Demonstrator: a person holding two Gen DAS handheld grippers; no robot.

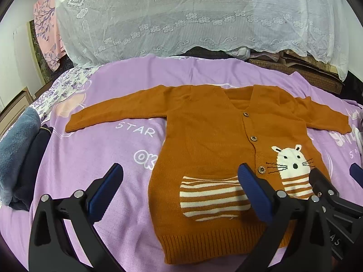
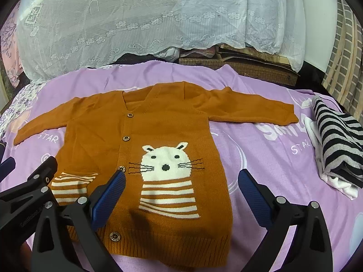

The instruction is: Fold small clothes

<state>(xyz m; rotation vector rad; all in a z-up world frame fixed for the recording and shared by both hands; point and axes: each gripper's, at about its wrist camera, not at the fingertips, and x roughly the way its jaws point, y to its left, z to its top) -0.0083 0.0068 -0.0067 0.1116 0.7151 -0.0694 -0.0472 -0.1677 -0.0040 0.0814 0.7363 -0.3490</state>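
Left wrist view. Orange knitted cardigan (image 1: pixel 204 140) spread flat, front up, on purple bedsheet (image 1: pixel 109 104), sleeves extended toward 9 and 3 o'clock, neckline toward 12 o'clock, ribbed hem toward 6 o'clock. Striped pocket (image 1: pixel 211 197) on the panel at 6 o'clock; white cat motif (image 1: pixel 292 161) on the panel at 4 o'clock; wooden buttons (image 1: pixel 253 137) down the placket between them. Left gripper (image 1: pixel 180 176) above the lower part of the garment, jaws wide apart and gripping nothing, one blue pad over the bedsheet at 7 o'clock, the other over the placket at 5 o'clock. Part of right gripper (image 1: pixel 329 188) at 4 o'clock, over the cat motif. Folded blue-grey and dark fabrics (image 1: pixel 20 154) at 9 o'clock on the bed edge. White lace cover (image 1: pixel 181 15) across 12 o'clock, behind the bed.

Right wrist view. Same cardigan (image 2: pixel 109 122) centred, cat motif (image 2: pixel 168 161) at the middle, striped pocket (image 2: pixel 70 185) at 8 o'clock. Right gripper (image 2: pixel 181 179) above the lower half of the garment, jaws wide apart and gripping nothing, one pad over the placket at 7 o'clock, the other over the bedsheet (image 2: pixel 261 154) at 5 o'clock. Part of left gripper (image 2: pixel 29 181) at 8 o'clock. Folded black-and-grey striped garment (image 2: pixel 338 140) on top of white cloth at 3 o'clock, well apart from the cardigan. Lace cover (image 2: pixel 136 18) at 12 o'clock.
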